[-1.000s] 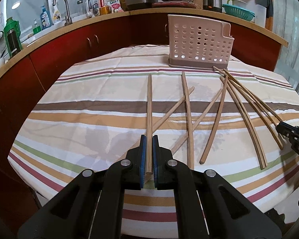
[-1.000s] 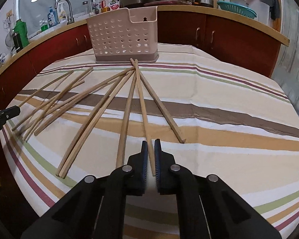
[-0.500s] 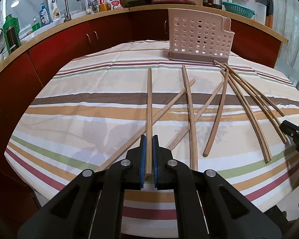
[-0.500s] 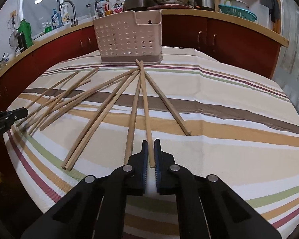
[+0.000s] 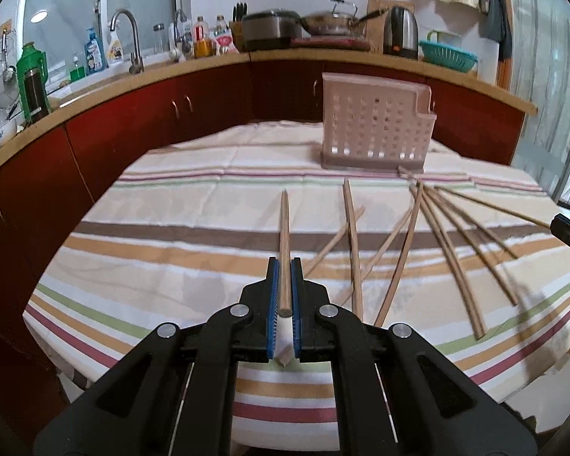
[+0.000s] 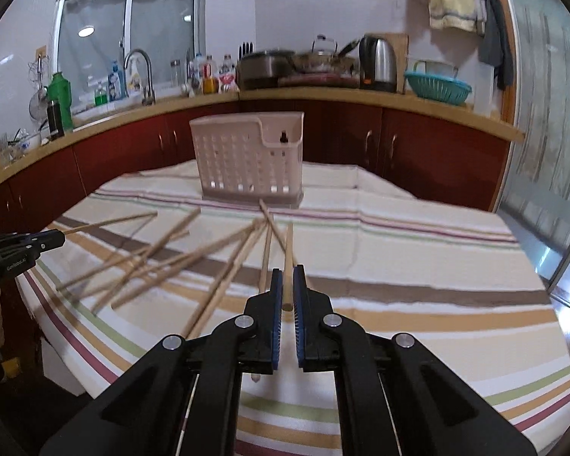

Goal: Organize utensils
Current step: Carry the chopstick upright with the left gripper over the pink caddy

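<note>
My left gripper (image 5: 284,266) is shut on a wooden chopstick (image 5: 284,235) and holds it raised above the striped tablecloth (image 5: 178,250), pointing toward the far side. My right gripper (image 6: 287,271) is shut on another wooden chopstick (image 6: 288,254), also lifted, pointing at the pink perforated utensil holder (image 6: 247,159). The holder also shows in the left wrist view (image 5: 372,129) at the back right of the table. Several loose chopsticks (image 5: 448,243) lie fanned on the cloth; they also show in the right wrist view (image 6: 163,262).
A kitchen counter (image 5: 133,79) with sink, bottles, pots and a kettle (image 5: 399,30) curves behind the table above red cabinets (image 5: 209,102). The table's front edge drops off just below both grippers. The left gripper shows at the left edge of the right wrist view (image 6: 19,250).
Both grippers have risen and tilted up, each lifting its chopstick off the cloth. The loose chopsticks stay on the table.
</note>
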Motion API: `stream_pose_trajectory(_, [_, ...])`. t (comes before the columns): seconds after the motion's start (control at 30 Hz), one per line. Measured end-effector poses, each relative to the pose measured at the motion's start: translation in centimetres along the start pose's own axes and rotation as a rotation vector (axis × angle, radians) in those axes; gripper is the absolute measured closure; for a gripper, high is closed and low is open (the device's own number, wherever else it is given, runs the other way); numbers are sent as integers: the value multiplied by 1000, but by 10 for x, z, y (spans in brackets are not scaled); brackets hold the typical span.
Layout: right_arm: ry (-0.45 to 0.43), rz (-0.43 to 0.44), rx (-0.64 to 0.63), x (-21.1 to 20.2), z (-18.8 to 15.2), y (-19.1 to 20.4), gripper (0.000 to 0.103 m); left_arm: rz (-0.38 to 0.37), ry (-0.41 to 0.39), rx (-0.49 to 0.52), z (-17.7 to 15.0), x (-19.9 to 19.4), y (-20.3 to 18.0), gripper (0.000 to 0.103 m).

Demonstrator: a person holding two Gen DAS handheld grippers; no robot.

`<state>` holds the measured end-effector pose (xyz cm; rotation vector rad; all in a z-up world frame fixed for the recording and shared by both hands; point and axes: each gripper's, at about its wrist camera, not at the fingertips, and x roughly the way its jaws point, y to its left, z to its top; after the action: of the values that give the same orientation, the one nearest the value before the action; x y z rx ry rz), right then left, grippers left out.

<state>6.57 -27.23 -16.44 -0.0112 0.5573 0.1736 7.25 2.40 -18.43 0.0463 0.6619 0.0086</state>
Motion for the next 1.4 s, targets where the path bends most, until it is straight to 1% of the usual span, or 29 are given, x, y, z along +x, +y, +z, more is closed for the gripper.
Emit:
stream_pose_trajectory(0.37, [-101, -14, -17, -30, 21, 10, 97, -15, -79, -38, 24, -26, 13, 96])
stream_pose_trajectory(0.6, [-160, -8, -18, -48, 37, 12, 97, -42, -107, -65, 38, -39, 22, 97])
stream_pose_trajectory(0.73, [-176, -3, -14, -53, 47, 12, 97, -55, -112, -77, 45, -44, 26, 97])
stream_pose_trajectory(0.9, [-136, 32, 19, -44, 58, 7, 97, -69, -115, -78, 57, -45, 31, 97])
stream_pose_trajectory(1.07, [-126, 40, 11, -37, 71, 6, 97, -74, -118, -76, 70, -40, 34, 97])
stream_pose_trajectory(1.4, [-164, 46, 17, -16, 95, 3, 97, -54, -171, -62, 98, -26, 38, 97])
